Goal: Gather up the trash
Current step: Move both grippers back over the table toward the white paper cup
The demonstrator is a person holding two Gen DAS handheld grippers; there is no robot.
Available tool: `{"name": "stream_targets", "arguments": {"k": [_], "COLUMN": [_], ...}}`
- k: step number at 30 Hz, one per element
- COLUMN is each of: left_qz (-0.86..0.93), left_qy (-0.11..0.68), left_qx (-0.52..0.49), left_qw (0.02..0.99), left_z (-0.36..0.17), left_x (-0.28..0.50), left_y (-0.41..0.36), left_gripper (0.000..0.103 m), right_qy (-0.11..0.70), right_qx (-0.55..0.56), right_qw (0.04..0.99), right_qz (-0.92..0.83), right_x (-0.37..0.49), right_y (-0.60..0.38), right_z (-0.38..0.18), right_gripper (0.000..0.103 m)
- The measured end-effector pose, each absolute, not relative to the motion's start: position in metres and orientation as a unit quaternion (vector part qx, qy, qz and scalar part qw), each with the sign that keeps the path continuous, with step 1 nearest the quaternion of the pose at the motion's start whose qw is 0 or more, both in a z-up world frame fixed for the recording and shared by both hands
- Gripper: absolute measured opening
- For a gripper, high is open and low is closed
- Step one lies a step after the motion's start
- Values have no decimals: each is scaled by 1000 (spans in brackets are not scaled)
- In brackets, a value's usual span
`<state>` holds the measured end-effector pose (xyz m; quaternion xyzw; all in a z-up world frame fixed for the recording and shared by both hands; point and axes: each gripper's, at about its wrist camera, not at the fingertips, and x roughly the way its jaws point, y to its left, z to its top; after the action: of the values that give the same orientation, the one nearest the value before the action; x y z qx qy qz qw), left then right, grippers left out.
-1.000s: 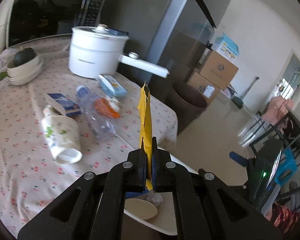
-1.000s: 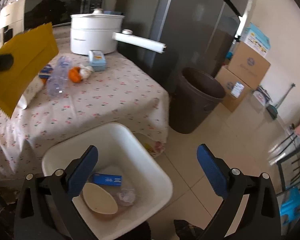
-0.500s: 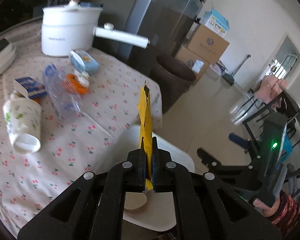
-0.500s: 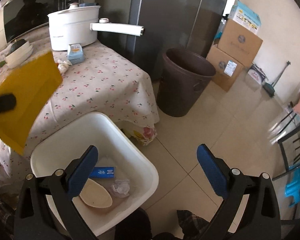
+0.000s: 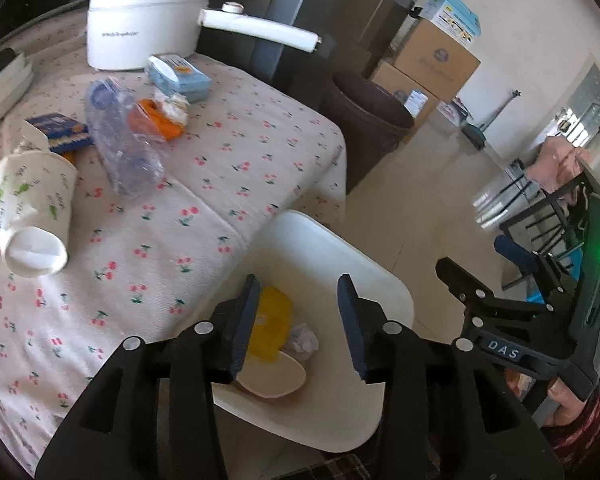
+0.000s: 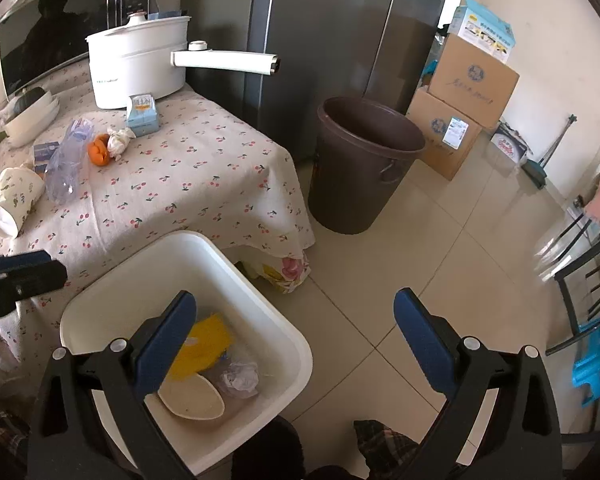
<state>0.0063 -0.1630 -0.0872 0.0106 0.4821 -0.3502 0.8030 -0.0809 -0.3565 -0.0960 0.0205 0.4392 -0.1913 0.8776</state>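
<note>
A yellow wrapper (image 5: pixel 271 326) (image 6: pixel 202 347) lies loose inside the white bin (image 5: pixel 384 280) (image 6: pixel 288 340) beside the table, next to a beige dish (image 6: pixel 191 396) and a crumpled wad (image 6: pixel 240 378). My left gripper (image 5: pixel 298 308) hangs over the bin, its jaws opening, nothing between them. My right gripper (image 6: pixel 296 322) stands open and wide over the bin's right rim and the floor. On the tablecloth lie a paper cup (image 5: pixel 32 208), a crushed clear bottle (image 5: pixel 120 144), an orange peel (image 5: pixel 154 120), a blue carton (image 5: pixel 178 76) and a small blue box (image 5: pixel 58 130).
A white pot (image 6: pixel 140 64) with a long handle stands at the table's back. A brown pail (image 6: pixel 360 164) stands on the tiled floor by the fridge, cardboard boxes (image 6: pixel 464 92) behind it. White bowls (image 6: pixel 28 114) sit far left. Chairs (image 6: pixel 588 264) stand at the right.
My left gripper came down over the bin and its jaws parted; the yellow wrapper it held upright now lies in the bin. The right gripper stays wide apart.
</note>
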Motion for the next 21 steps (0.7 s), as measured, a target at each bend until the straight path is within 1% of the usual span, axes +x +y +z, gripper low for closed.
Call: {"name": "stream_targets", "arguments": {"k": [2, 3, 4, 5, 7, 9, 15, 18, 21], "left_qz": [-341, -336, -332, -326, -310, -286, -229, -205, -179], "left_qy": [471, 466, 460, 453, 443, 433, 413, 394, 386], "left_qx": [18, 20, 20, 21, 23, 25, 19, 13, -1], "left_qw": [813, 818, 823, 830, 841, 854, 881, 896, 905], "left_z": [-82, -80, -77, -73, -67, -62, -50, -40, -35], "left_x": [7, 8, 8, 10, 14, 20, 40, 46, 54], "left_y": [-161, -160, -158, -156, -150, -142, -117, -104, -91], "left_gripper": [55, 65, 72, 74, 85, 88, 89, 95, 96], "right_qy": [440, 441, 441, 442, 443, 445, 447, 449, 450], "right_qx": [19, 19, 18, 18, 17, 13, 2, 1, -1], "right_qw": [878, 878, 879, 879, 880, 881, 882, 882, 882], "right_qz": [-187, -184, -182, -178, -170, -162, -148, -143, -141], "right_x": [-80, -79, -78, -77, -75, -73, -69, -69, -69], "right_y": [-354, -352, -350, -348, -344, -339, -328, -325, -323], "right_z": [-96, -96, -97, -96, -96, -97, -98, -99, -99], "right_gripper": [96, 96, 96, 96, 96, 96, 96, 96, 96]}}
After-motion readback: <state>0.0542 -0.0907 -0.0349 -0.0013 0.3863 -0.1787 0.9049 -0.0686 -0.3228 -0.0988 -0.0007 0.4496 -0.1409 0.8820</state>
